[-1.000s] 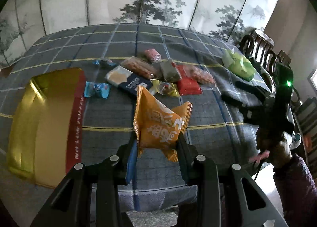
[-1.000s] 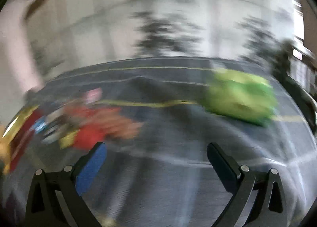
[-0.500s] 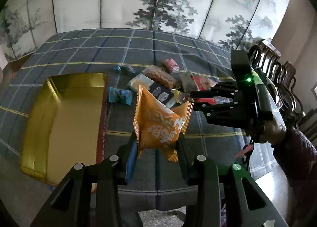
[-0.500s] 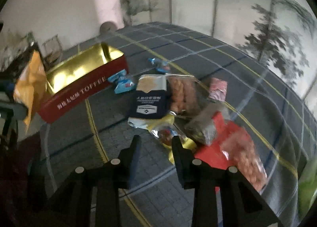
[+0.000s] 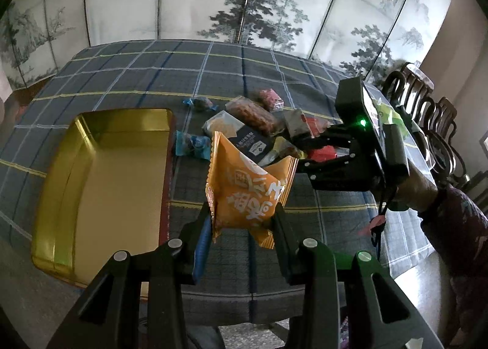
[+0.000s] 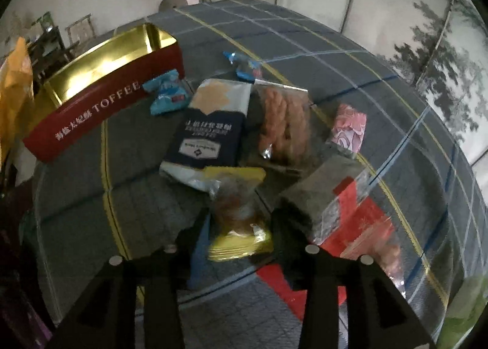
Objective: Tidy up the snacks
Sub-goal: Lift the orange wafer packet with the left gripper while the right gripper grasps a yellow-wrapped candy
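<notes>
My left gripper [image 5: 242, 224] is shut on an orange snack packet [image 5: 248, 187] and holds it above the table's near edge, to the right of the open gold toffee tin [image 5: 100, 172]. My right gripper [image 6: 236, 221] is down at the snack pile, its fingers on both sides of a yellow packet [image 6: 236, 211]; whether they grip it I cannot tell. It shows from outside in the left wrist view [image 5: 308, 150]. The pile holds a navy biscuit pack [image 6: 210, 129], a clear pack of twists [image 6: 283, 123] and a red pack [image 6: 360, 227].
The tin [image 6: 100, 95] has a red side marked TOFFEE. Blue wrapped candies [image 6: 167, 95] lie beside it, and another [image 6: 244, 65] lies farther off. A pink packet [image 6: 349, 126] and a grey packet [image 6: 323, 190] lie in the pile. Chairs [image 5: 427, 114] stand at the right.
My right gripper swung left from the green bag to the snack pile, narrowed, and came down around the yellow packet. My left gripper kept the orange packet and shifted a little toward the tin.
</notes>
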`<state>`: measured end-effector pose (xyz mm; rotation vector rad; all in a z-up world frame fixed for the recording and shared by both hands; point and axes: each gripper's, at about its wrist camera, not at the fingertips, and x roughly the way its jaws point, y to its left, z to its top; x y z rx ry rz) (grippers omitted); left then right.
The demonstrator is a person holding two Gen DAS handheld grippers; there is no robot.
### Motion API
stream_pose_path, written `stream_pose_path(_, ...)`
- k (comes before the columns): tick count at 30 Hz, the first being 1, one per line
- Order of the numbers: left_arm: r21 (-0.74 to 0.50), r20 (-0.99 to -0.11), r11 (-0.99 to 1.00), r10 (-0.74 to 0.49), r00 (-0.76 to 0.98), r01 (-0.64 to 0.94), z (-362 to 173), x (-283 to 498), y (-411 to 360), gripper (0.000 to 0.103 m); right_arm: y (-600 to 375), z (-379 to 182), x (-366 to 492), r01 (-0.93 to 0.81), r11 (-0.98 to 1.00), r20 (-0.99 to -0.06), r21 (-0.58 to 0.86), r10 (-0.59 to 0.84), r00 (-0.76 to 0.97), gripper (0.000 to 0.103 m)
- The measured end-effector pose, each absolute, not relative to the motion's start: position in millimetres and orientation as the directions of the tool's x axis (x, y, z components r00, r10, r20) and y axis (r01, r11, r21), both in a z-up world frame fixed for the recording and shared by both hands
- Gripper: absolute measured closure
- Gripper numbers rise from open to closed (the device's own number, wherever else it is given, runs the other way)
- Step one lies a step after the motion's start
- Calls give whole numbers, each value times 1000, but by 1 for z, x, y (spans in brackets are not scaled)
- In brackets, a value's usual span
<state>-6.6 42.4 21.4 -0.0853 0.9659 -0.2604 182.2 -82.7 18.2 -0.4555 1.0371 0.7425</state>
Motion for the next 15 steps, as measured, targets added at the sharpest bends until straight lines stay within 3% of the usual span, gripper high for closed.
stream_pose_path(2,-187,-800,966,-256,543,180,22,-7,42,69,-82,18,184,-732,682,-892,15,340,299,62)
stream_pose_path(5,-185,-795,967,-253,551,176,23,-7,45,69,-80,18,188,-716,696,-894,57,354,274,52)
stream_pose_path(8,-183,-792,968,-248,558,172,23,-10,48,69,-77,16,182,-707,707,-891,19,333,308,52)
stream_pose_path(9,-185,-790,967,-251,560,173,24,-10,50,69,-78,17,180,-691,722,-889,13,325,323,58)
stream_pose_path(10,-185,-786,967,-253,564,175,25,-11,51,69,-79,18,178,-676,737,-886,13,321,333,74)
stream_pose_path(15,-165,-769,970,-240,593,179,29,-16,59,69,-97,28,145,-593,799,-828,96,394,398,74)
